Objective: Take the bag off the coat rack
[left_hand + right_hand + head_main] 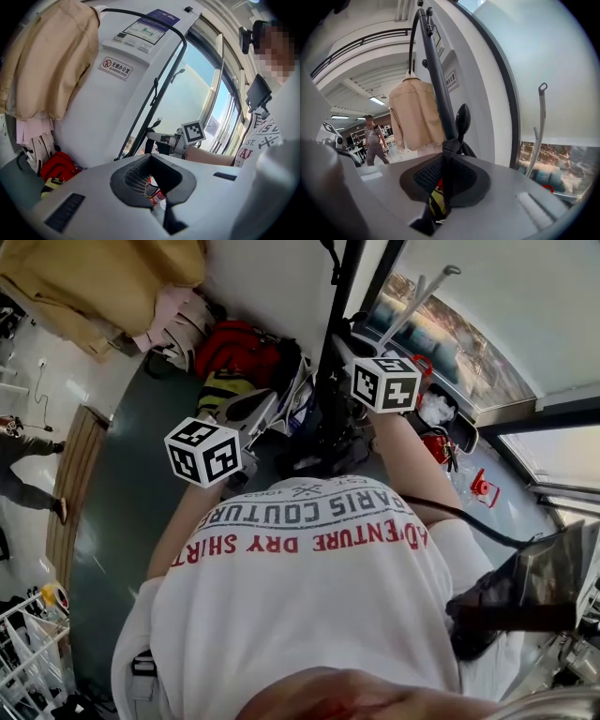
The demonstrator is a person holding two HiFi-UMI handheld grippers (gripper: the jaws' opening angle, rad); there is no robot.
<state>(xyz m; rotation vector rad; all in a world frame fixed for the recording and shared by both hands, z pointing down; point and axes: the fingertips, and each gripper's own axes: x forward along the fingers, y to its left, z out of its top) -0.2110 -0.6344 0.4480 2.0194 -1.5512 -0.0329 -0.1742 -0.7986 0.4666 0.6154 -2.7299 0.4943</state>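
Observation:
A black coat rack pole [330,343] [438,84] stands against the white pillar. A black bag [323,442] hangs low on it, in front of my chest. In the right gripper view its thin black strap [446,154] runs up from the jaws to a rounded hook [462,119] on the pole. My right gripper [443,185] [342,352] is shut on that strap. My left gripper [267,409] [157,187] hovers left of the pole, its jaws slightly apart with nothing between them. The left gripper view also shows the right gripper [154,137] at the pole.
A beige jacket [103,282] [42,61] [415,112] hangs on the rack's far side. A red backpack [239,348] [58,166] lies on the floor by the pillar. A person [372,138] walks in the background. Windows run along the right. A wire basket [28,643] stands at lower left.

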